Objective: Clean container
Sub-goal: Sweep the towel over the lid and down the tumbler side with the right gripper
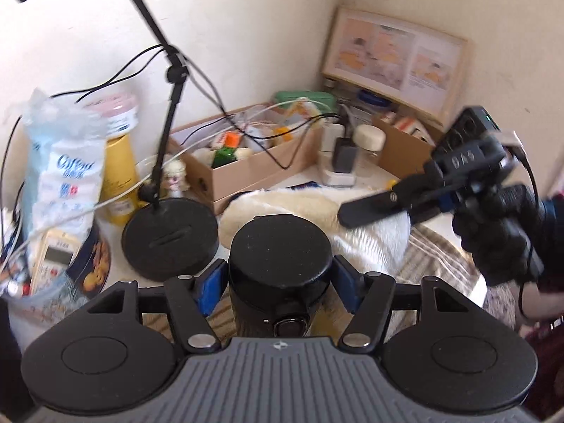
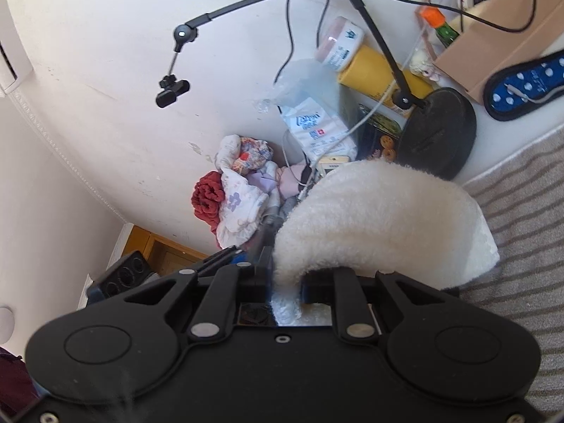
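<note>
Cream-walled corner w/ cluttered white tabletop [image 1: 299, 178], striped beige-grey cloth [image 1: 433, 253] laid over near part. Left gripper [image 1: 278, 280] clamped on upright black cylindrical container w/ round black lid [image 1: 280, 246], blue finger pads [image 1: 211, 287] pressed to both sides just under lid; container at centre foreground, above striped cloth. Right gripper [image 2: 285, 282] closed on fluffy cream-white towel [image 2: 380, 218], fabric pinched between jaws and bulging up and fwd in a thick fold; seen from left wrist view, same gripper [image 1: 373, 208] comes in from right, fingers touching towel [image 1: 317, 218] just behind and right of container. Black gloved hand [image 1: 500, 232] on right gripper handle. Round black lamp base [image 1: 169, 239] w/ thin jointed arm standing just left of container, near but apart. Further left: plastic bag of cotton pads [image 1: 67, 176], tall yellow tube [image 1: 120, 172] w/ white jar on top, dark blue cookie tin [image 1: 93, 264]. Behind: open cardboard box [image 1: 246, 155] full of small bottles & packs, white power strip [image 1: 340, 162] w/ charger, framed illustrated print [image 1: 394, 60] leaning at wall. Right wrist view only: blue polka-dot pad [image 2: 525, 84] by box, heap of crumpled clothes [image 2: 239, 190] down by wall.
</note>
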`<state>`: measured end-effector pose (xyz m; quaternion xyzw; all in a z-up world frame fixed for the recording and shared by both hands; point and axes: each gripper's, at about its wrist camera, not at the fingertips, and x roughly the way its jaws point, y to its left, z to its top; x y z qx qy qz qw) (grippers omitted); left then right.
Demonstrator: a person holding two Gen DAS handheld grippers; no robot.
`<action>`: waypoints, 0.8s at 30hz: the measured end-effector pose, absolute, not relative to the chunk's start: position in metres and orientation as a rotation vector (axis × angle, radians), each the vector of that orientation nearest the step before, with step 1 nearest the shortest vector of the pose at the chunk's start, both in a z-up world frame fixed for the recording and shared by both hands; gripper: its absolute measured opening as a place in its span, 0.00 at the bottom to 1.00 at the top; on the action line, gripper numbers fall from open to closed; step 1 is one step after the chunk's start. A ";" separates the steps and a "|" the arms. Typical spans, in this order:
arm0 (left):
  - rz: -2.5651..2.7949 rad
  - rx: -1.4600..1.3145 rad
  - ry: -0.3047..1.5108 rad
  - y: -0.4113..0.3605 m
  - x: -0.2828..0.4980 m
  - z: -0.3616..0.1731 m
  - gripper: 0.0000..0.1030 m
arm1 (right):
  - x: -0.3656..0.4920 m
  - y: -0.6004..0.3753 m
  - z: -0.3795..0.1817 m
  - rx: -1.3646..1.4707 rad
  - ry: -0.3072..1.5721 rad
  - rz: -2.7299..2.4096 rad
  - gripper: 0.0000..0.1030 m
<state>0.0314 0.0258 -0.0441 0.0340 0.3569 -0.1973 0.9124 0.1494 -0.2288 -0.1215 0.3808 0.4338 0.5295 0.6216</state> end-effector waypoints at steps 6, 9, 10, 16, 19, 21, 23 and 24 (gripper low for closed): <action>-0.429 0.071 0.740 0.026 0.034 -0.044 0.61 | 0.150 -0.224 -0.103 0.844 0.951 1.267 0.13; -0.416 0.066 0.735 0.023 0.031 -0.044 0.61 | 0.148 -0.221 -0.096 0.825 0.936 1.278 0.13; -0.413 0.063 0.735 0.023 0.031 -0.044 0.61 | 0.148 -0.220 -0.095 0.817 0.933 1.276 0.13; -0.399 0.056 0.733 0.024 0.028 -0.044 0.61 | 0.148 -0.215 -0.108 0.824 0.963 1.246 0.13; -0.392 0.052 0.732 0.026 0.028 -0.044 0.61 | 0.149 -0.214 -0.116 0.846 0.977 1.220 0.13; -0.391 0.053 0.732 0.026 0.027 -0.044 0.61 | 0.149 -0.213 -0.121 0.843 0.992 1.199 0.13; -0.392 0.056 0.732 0.026 0.027 -0.043 0.61 | 0.149 -0.214 -0.128 0.855 1.007 1.184 0.13; -0.391 0.056 0.732 0.026 0.027 -0.043 0.61 | 0.148 -0.214 -0.131 0.860 1.014 1.178 0.13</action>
